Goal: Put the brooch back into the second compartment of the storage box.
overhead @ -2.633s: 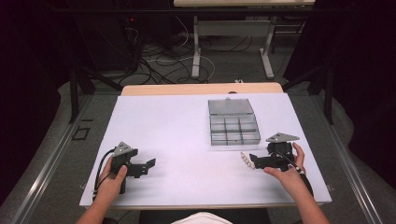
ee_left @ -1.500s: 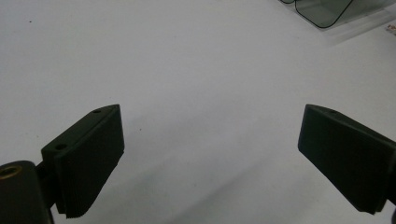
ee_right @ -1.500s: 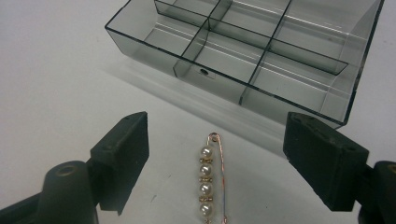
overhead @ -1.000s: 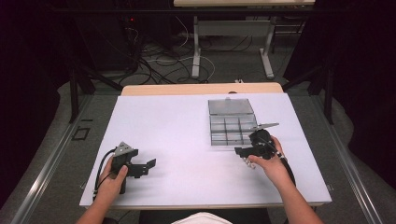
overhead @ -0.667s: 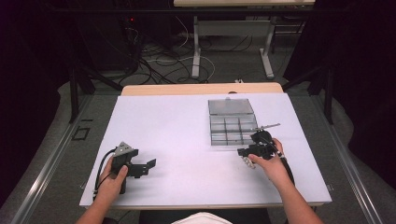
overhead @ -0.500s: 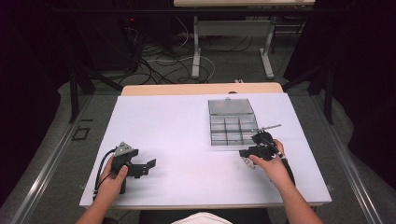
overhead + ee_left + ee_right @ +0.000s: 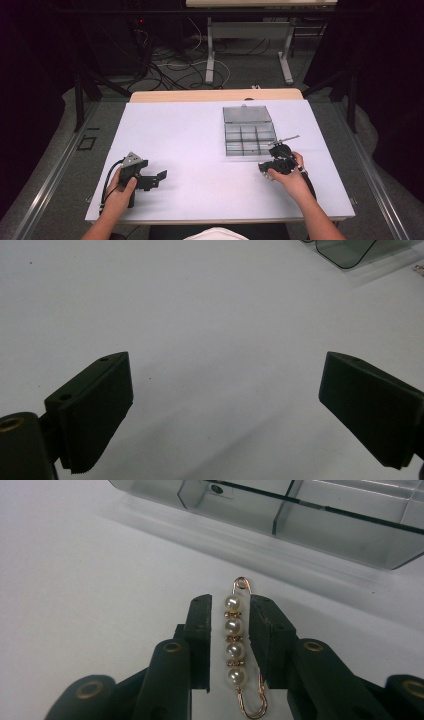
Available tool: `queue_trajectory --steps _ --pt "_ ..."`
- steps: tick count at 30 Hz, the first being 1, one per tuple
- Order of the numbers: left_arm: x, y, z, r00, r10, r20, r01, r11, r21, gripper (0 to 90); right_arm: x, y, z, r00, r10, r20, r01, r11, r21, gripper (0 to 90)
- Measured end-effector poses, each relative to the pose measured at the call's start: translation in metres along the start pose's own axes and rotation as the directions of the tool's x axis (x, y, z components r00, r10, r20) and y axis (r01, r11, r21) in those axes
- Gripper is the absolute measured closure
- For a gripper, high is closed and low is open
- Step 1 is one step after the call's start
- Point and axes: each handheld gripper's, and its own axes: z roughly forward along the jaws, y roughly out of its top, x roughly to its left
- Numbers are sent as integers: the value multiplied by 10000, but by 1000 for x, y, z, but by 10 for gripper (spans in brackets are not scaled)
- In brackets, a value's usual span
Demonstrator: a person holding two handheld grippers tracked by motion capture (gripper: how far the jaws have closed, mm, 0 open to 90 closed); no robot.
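High view: white table (image 7: 200, 145). The clear compartment box (image 7: 248, 132) sits right of centre with its lid open at the far side. The left gripper (image 7: 157, 179) rests near the front-left edge, held in the person's left hand (image 7: 120, 192), well apart from the box. The right gripper (image 7: 263, 166) sits just in front of the box's near-right corner, held in the right hand (image 7: 287, 177). The pin is too small to make out here.

Left gripper view: jaws spread wide, nothing between them, bare table below. A corner of the box (image 7: 350, 249) shows at top right, far off.

Right gripper view: jaws closed in on a gold safety pin with four pearls (image 7: 235, 640), one jaw on each side of the pearl row. Its loop end points at the box (image 7: 320, 520) and its clasp end sits back between the jaws. The box wall is near, not touching the pin.
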Motion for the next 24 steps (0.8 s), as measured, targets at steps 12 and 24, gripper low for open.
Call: queue_trajectory --steps 12,24 --pt "0 0 0 10000 2 -1 -2 10000 18 73 3 -2 1 9995 122 276 -142 9972 740 777" --pt "0 0 1 10000 23 -3 -23 10000 18 73 1 -2 6 9990 301 345 -333 9949 948 787"
